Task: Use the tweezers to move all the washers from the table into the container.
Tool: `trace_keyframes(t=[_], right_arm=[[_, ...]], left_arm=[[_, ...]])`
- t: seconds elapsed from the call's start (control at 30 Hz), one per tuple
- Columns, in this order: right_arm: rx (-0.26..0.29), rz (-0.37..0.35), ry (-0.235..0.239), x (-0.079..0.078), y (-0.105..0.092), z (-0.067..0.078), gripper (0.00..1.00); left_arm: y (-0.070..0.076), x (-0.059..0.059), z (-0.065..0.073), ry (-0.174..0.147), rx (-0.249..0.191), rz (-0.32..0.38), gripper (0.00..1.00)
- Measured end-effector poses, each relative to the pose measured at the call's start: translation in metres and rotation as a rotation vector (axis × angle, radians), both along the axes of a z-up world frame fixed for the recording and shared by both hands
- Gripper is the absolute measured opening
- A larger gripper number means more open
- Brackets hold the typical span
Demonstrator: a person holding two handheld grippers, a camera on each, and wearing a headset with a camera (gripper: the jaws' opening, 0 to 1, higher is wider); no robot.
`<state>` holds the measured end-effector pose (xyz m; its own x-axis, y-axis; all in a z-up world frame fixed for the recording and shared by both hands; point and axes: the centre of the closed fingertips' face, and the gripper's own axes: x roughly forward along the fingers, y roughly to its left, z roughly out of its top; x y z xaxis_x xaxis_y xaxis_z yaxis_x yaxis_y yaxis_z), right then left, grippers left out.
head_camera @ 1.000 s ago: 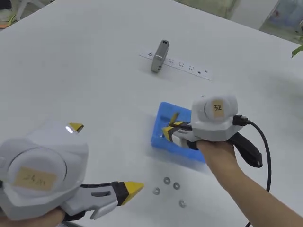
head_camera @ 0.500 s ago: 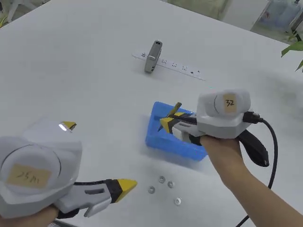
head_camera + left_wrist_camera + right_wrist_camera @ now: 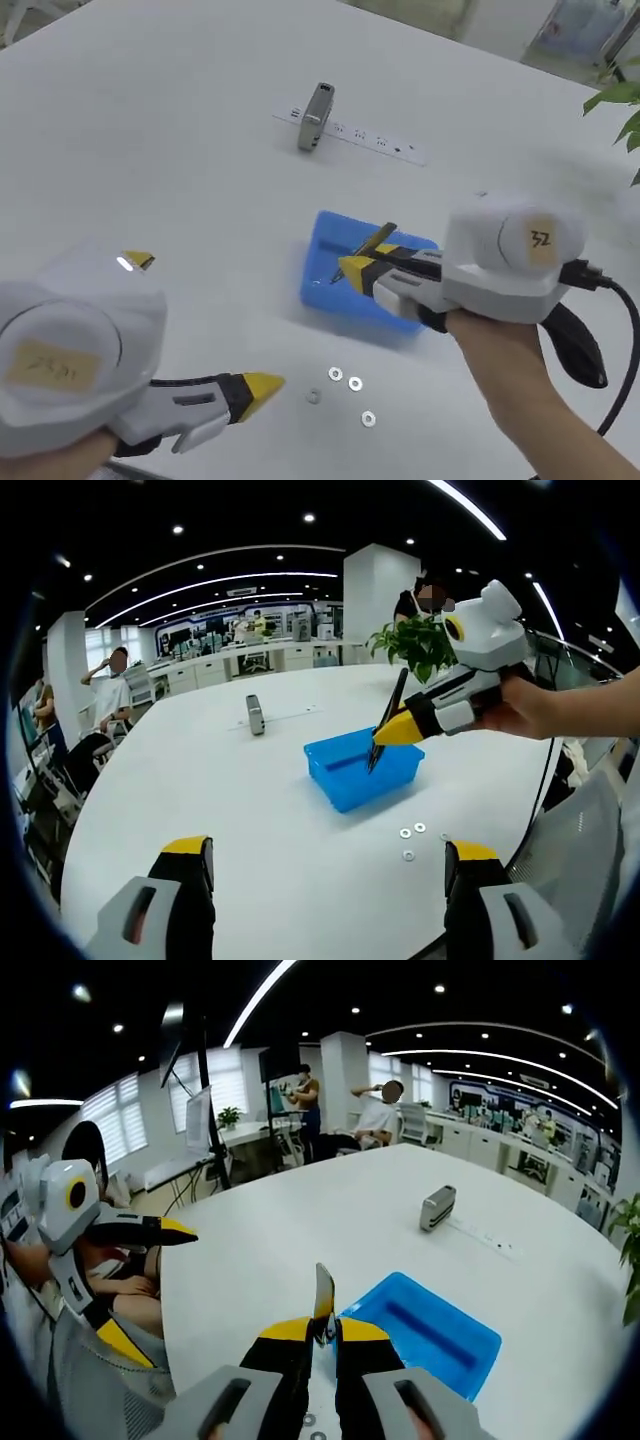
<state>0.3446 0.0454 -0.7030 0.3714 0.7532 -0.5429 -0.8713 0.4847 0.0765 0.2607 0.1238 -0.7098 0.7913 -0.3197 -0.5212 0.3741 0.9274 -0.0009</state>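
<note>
While in the head view my right gripper (image 3: 350, 268) clamps the tweezers (image 3: 375, 240) with their tips over the blue container (image 3: 345, 305), probably for a drop, four washers (image 3: 355, 383) wait on the table (image 3: 200, 150) near it; the left gripper view shows my left gripper (image 3: 327, 848) idle with jaws spread wide, and the right gripper view shows the jaws pressed onto the tweezers.

We're looking across a big white table (image 3: 150, 150) in an open-plan office. Curved light strips (image 3: 230, 552) and small downlights are glowing on a dark ceiling. A white column (image 3: 375, 585) is standing behind a leafy plant (image 3: 415, 645). Windows (image 3: 125, 1115) are letting daylight in along one side. People (image 3: 380, 1110) are sitting near rows of desks (image 3: 215, 670) further back.
</note>
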Motion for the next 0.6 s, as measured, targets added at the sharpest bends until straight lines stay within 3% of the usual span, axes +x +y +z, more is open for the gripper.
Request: trace_keyframes(t=[0.2, 0.47, 0.6], right_arm=[[-0.02, 0.012, 0.022, -0.022, -0.006, -0.013, 0.04], [-0.039, 0.014, 0.109, -0.045, -0.012, -0.04, 0.04], [-0.081, 0.035, 0.126, -0.056, -0.014, -0.055, 0.05]], left_arm=[[-0.001, -0.001, 0.0, 0.004, 0.003, -0.004, 0.98], [0.0, -0.002, 0.001, 0.005, 0.01, -0.004, 0.99], [0.0, -0.002, 0.001, 0.007, 0.014, -0.008, 0.99]])
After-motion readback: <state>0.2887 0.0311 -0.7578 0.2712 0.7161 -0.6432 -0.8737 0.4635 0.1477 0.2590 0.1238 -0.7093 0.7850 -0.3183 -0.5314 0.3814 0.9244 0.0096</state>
